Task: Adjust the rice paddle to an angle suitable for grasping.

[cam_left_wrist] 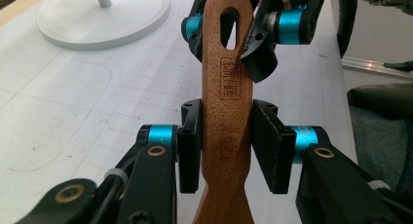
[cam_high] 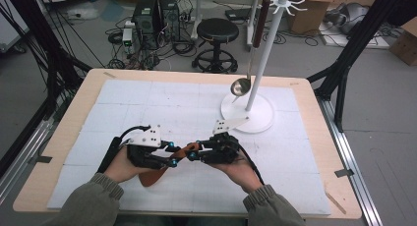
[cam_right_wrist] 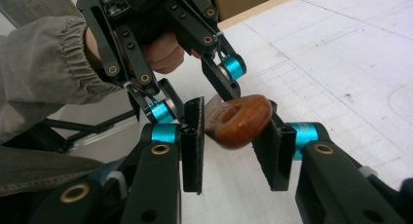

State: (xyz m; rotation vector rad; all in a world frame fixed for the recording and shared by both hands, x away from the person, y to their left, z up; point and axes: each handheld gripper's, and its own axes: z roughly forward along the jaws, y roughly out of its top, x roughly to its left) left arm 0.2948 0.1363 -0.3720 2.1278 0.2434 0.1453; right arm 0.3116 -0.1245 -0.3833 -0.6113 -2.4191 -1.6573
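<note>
Wooden spatula (cam_left_wrist: pixel 227 112) held above the bench (cam_high: pixel 59 152) between both grippers. Left gripper (cam_left_wrist: pixel 226 146) fingers pinch its handle mid-length. Right gripper (cam_right_wrist: pixel 233 136) fingers flank the slotted handle end; contact there cannot be told. Ladle (cam_high: pixel 241 86) hangs on the white stand (cam_high: pixel 248 115).

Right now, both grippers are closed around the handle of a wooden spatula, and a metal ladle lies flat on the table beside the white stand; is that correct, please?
Not quite: the metal ladle is not lying flat; in the high view it hangs from a hook of the white stand. The rest holds: the left gripper and right gripper are closed around the handle of the wooden spatula.
</note>
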